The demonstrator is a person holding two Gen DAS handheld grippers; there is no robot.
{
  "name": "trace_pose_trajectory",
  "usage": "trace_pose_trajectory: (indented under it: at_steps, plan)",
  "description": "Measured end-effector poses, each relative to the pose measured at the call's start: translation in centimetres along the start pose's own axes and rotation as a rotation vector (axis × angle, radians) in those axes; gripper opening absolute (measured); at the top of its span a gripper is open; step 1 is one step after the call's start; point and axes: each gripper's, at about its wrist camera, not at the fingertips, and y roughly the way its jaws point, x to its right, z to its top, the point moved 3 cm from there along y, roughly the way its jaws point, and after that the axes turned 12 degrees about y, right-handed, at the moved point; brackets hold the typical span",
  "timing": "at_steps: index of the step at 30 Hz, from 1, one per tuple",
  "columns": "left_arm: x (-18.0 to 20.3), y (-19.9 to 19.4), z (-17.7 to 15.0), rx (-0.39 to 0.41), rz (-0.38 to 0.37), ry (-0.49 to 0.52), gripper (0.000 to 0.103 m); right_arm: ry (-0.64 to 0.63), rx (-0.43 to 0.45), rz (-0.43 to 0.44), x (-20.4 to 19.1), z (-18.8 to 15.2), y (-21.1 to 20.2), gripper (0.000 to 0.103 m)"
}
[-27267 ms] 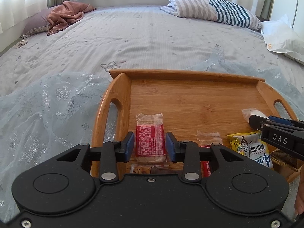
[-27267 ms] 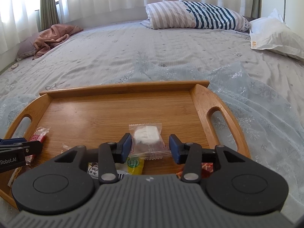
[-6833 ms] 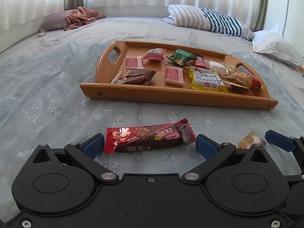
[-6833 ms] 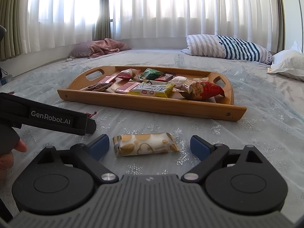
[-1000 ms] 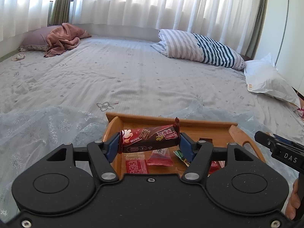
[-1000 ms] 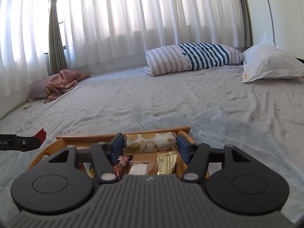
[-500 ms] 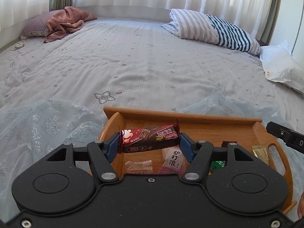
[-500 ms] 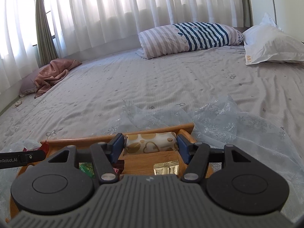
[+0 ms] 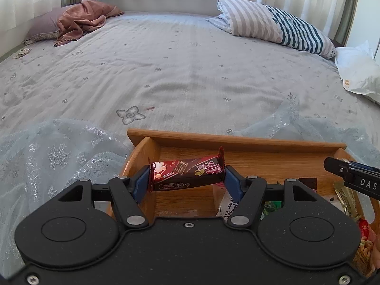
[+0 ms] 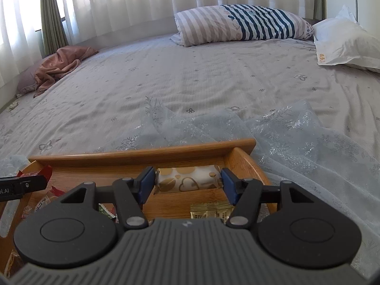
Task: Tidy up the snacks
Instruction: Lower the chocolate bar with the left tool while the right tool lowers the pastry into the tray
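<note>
My left gripper [image 9: 186,175] is shut on a dark brown and red chocolate bar [image 9: 186,174], gripped end to end by the blue pads, over the far left corner of the wooden tray [image 9: 232,140]. My right gripper [image 10: 187,181] is shut on a white snack pack with gold hearts [image 10: 187,180], held lengthwise above the far right corner of the tray [image 10: 142,153]. Several snack packets lie on the tray floor below, mostly hidden by the gripper bodies. The right gripper's tip [image 9: 349,174] shows at the right edge of the left wrist view.
The tray rests on a pale blue sheer cloth [image 9: 59,156] spread over a grey bed. A striped pillow [image 10: 239,23], a white pillow [image 10: 344,45] and a crumpled pink blanket [image 9: 83,21] lie at the far side, under curtained windows.
Both grippers have come forward and down over the tray's far end, each still holding its snack. The tray's far rim looks larger and nearer now.
</note>
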Motion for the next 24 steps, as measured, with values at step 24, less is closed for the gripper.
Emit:
trace_pose_trajectory:
  at_steps: [24]
  plan:
    - [0.6,1.6,-0.5,-0.027,-0.021,0.000,0.064,-0.026,-0.070,-0.015,-0.6,-0.3,1.8,0.063]
